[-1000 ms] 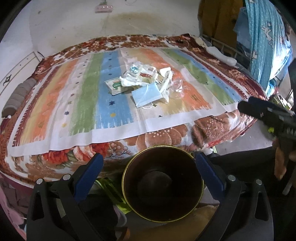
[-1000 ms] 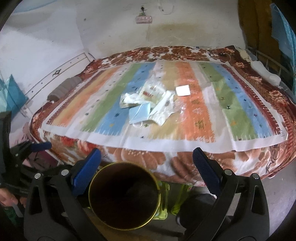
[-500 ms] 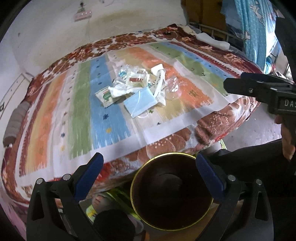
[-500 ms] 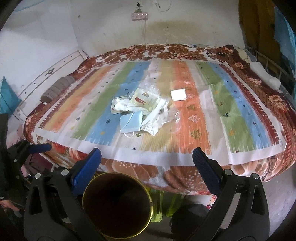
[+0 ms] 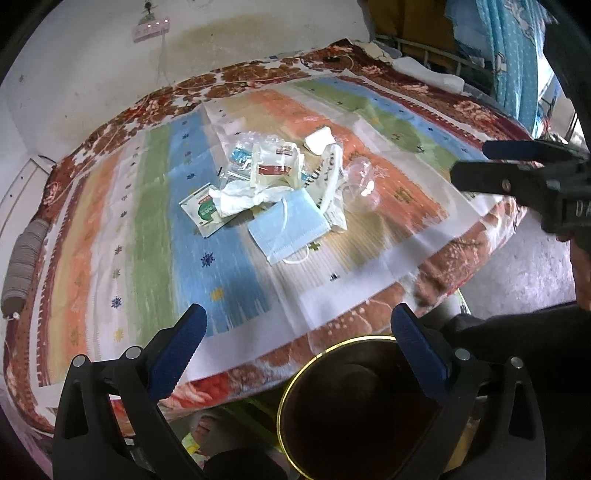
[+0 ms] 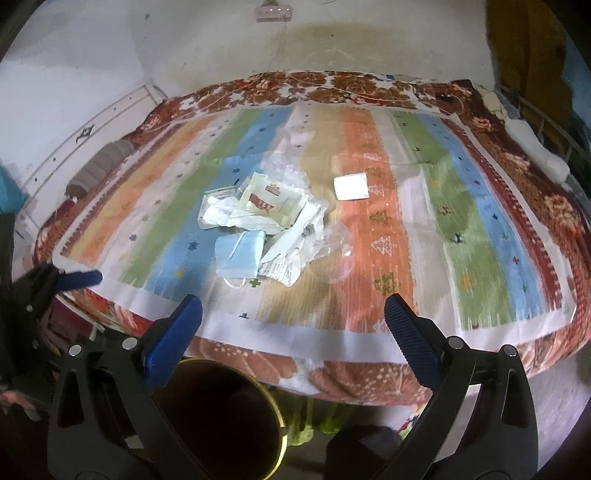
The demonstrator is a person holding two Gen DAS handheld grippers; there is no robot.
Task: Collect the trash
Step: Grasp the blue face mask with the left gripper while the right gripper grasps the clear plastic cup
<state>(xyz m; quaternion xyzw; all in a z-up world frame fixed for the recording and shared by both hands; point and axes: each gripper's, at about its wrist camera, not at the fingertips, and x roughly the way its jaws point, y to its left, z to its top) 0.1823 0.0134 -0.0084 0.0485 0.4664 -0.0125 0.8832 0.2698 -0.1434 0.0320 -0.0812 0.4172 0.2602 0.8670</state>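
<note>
A heap of trash lies mid-bed on the striped cloth [image 5: 155, 206]: a blue face mask [image 5: 286, 227], crumpled white tissue [image 5: 240, 195], printed wrappers [image 5: 275, 162] and clear plastic [image 5: 360, 184]. In the right wrist view the mask [image 6: 240, 254] and wrappers [image 6: 271, 201] show, with a white square packet [image 6: 351, 186] apart to the right. A dark bin with a gold rim [image 5: 354, 406] stands below the bed's near edge; it also shows in the right wrist view [image 6: 221, 421]. My left gripper [image 5: 299, 339] and right gripper [image 6: 293, 325] are open and empty, short of the heap.
The floral blanket [image 6: 369, 373] hangs over the bed's near edge. A grey roll [image 5: 22, 262] lies at the bed's left side. A wall with a power strip [image 6: 273, 13] is behind. Blue cloth [image 5: 517, 55] hangs far right.
Both grippers have risen and moved toward the bed; the heap looks closer and the bin has slid lower in both views. Both stayed open.
</note>
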